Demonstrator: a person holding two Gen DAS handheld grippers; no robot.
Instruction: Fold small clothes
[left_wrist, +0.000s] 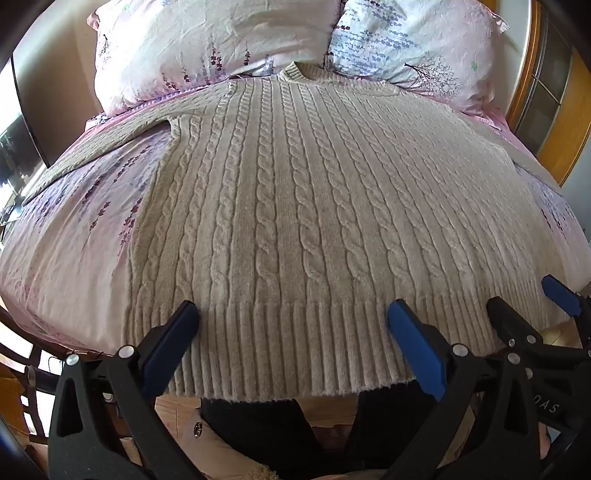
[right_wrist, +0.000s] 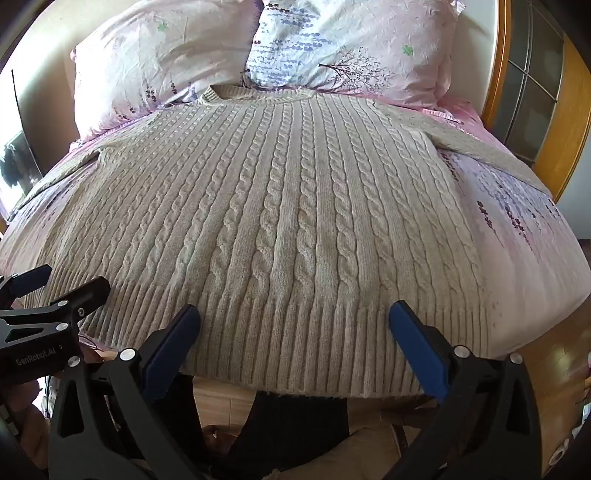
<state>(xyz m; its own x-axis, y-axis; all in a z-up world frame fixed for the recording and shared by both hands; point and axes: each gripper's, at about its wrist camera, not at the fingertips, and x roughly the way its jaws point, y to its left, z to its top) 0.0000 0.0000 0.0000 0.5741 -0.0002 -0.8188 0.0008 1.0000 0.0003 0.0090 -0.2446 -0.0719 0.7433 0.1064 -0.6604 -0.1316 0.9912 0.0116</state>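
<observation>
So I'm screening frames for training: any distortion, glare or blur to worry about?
Left wrist view: strong fisheye bulge, dark vignette corners, sweater sharp, window at left blown out. Right wrist view: same bulge; sweater sharp, daylight even, pillows slightly washed out, no motion blur.

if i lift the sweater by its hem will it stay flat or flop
The sweater will probably flop: it is soft cable knit that drapes over the bed edge. Its thick knit suggests some weight, so the middle may sag between grips. The fuzzy ribbed hem should grip well, not slip.
</observation>
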